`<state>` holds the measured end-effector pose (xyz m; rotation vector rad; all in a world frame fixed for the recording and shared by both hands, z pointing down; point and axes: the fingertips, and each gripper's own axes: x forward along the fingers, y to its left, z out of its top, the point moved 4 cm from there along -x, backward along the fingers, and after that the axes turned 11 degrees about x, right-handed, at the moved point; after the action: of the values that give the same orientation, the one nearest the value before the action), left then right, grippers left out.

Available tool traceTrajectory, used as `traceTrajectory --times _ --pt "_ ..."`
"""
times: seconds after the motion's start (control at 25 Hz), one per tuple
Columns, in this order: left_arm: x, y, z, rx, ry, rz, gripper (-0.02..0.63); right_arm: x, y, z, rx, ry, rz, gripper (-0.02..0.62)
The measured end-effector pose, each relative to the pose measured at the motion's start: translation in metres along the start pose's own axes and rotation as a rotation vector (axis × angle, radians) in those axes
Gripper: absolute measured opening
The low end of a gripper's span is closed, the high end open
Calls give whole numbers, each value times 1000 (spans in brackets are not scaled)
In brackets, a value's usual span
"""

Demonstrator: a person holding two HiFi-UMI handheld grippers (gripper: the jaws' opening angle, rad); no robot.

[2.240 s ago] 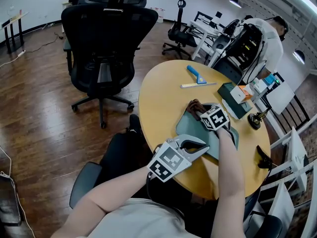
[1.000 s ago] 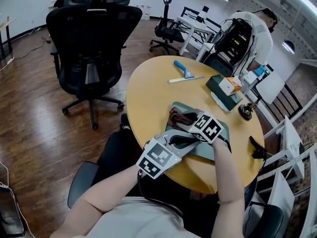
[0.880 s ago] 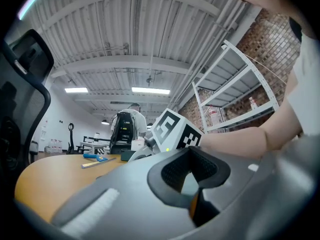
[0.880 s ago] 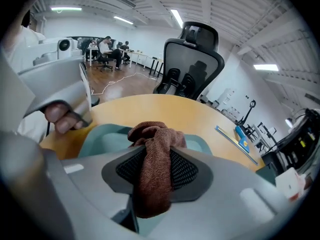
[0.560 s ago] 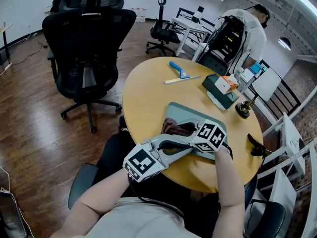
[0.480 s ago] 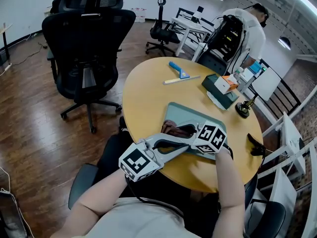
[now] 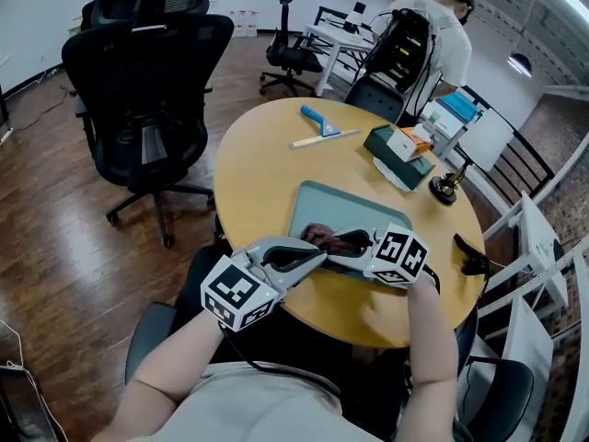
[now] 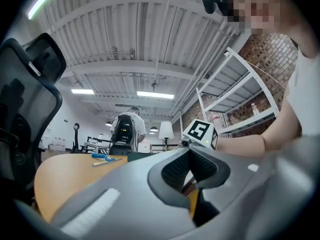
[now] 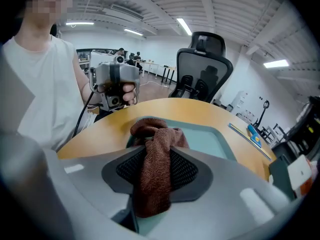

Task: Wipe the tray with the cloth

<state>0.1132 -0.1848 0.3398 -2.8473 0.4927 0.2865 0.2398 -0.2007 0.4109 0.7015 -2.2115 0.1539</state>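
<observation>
The right gripper (image 9: 159, 156) is clenched on a brown cloth (image 9: 150, 130), which runs up between its two dark pads and bunches at the tips. The bunched end rests on the near end of a teal tray (image 9: 212, 140). The left gripper (image 8: 188, 151) comes in low from the left. Its jaws are closed tip to tip at the tray's near left corner, just beside the cloth. Whether they nip the tray's rim cannot be made out. The tray lies on a round wooden table (image 7: 258, 173), close to the edge nearest the person. Farther across the table are a blue-handled scraper (image 7: 317, 120), a pale strip (image 7: 324, 138) beside it, and a dark green box (image 7: 391, 155). A black office chair (image 7: 147, 72) stands on the wood floor to the left. A person with a backpack (image 7: 419, 26) stands beyond the table.
</observation>
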Motion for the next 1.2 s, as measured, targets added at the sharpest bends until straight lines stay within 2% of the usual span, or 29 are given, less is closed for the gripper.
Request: traceTrajectory --times 0.24,0.56,0.76,1.2 --pt "1 -5 -2 -14 37 -35 321 -39 -6 -44 88 -7 -81 137" --pt "8 -1 -5 -50 73 -44 321 -80 -11 -91 202 -15 -171 137" --pt "13 -3 -3 -36 84 -73 321 -99 -14 -110 250 -10 -227 137" --pt "18 -8 -6 -76 91 -102 321 -118 -43 -138 345 -18 -372 137"
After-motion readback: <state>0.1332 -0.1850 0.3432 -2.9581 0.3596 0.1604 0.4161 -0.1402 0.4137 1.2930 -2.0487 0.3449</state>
